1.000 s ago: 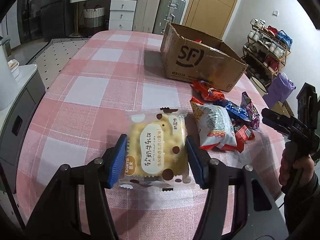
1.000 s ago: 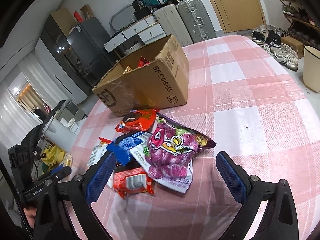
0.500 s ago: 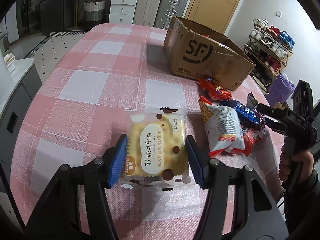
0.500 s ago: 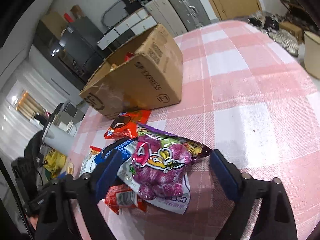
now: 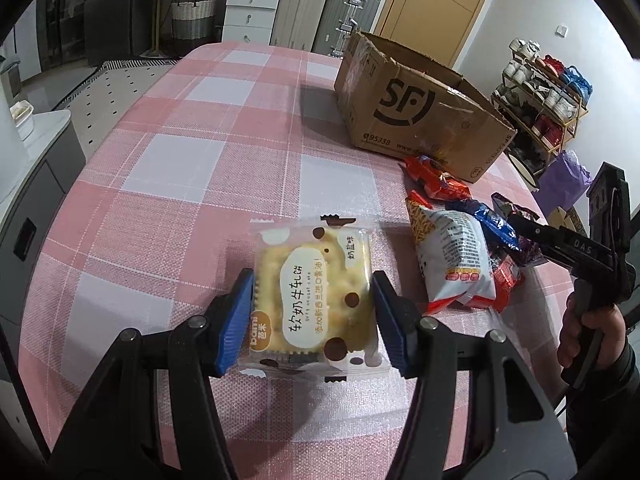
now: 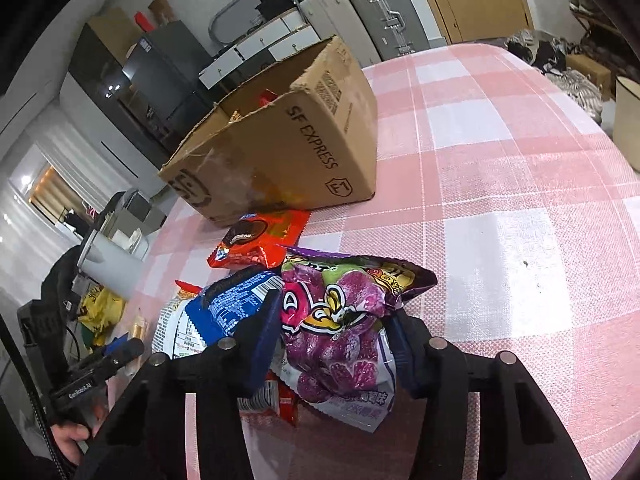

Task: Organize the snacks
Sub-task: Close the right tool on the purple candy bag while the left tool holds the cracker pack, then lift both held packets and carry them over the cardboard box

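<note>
My left gripper (image 5: 312, 316) is shut on a yellow nougat cracker packet (image 5: 316, 296) and holds it over the pink checked table (image 5: 180, 160). My right gripper (image 6: 336, 340) has closed on a purple snack bag (image 6: 340, 320) at the top of a snack pile. The pile has a blue packet (image 6: 236, 300), a white bag (image 5: 452, 256) and a red packet (image 6: 260, 240). The open SF cardboard box (image 5: 416, 108) stands behind the pile, with some packets inside (image 6: 264, 100).
The right gripper and the hand on it show at the right edge of the left wrist view (image 5: 580, 256). A white side cabinet (image 5: 36, 152) stands off the table's left. Suitcases (image 5: 328, 8) and a shoe rack (image 5: 544, 92) stand in the background.
My right gripper moved in over the pile and closed its fingers on the purple bag. My left gripper stayed shut on the cracker packet and shifted slightly.
</note>
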Demonstrator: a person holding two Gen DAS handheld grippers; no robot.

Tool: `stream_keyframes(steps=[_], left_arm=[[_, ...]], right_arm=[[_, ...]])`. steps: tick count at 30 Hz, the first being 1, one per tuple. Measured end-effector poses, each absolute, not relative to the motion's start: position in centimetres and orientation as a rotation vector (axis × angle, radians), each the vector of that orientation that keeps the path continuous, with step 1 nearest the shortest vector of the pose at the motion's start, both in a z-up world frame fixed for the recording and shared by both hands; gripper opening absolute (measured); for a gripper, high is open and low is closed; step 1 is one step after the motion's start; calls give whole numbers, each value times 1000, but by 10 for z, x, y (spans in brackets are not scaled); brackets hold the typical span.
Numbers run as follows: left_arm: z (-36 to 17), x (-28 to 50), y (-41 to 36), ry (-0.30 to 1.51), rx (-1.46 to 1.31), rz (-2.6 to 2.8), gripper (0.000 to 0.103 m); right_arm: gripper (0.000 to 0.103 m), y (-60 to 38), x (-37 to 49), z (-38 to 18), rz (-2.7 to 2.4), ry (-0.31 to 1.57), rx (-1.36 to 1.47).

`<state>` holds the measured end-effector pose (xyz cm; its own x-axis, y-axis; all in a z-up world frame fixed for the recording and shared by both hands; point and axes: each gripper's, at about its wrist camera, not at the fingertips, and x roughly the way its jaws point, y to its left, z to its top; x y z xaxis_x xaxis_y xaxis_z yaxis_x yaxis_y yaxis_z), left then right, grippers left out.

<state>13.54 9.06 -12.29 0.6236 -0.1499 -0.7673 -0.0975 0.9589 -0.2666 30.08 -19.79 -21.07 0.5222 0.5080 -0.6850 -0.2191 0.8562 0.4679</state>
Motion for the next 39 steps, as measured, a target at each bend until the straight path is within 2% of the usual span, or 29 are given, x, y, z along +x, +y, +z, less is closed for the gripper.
stream_keyframes(steps=[7,17,39], left_arm=[[-115,129,88,884,-290,-35,55],[-89,124,79,836,-236,-38,55],[13,176,57,699,-102,-117,55]], right_arm=[[44,-210,291,-210,430,910,378],[43,-222,268,-173,438,811,368],[43,-202,248,-43,547,593,244]])
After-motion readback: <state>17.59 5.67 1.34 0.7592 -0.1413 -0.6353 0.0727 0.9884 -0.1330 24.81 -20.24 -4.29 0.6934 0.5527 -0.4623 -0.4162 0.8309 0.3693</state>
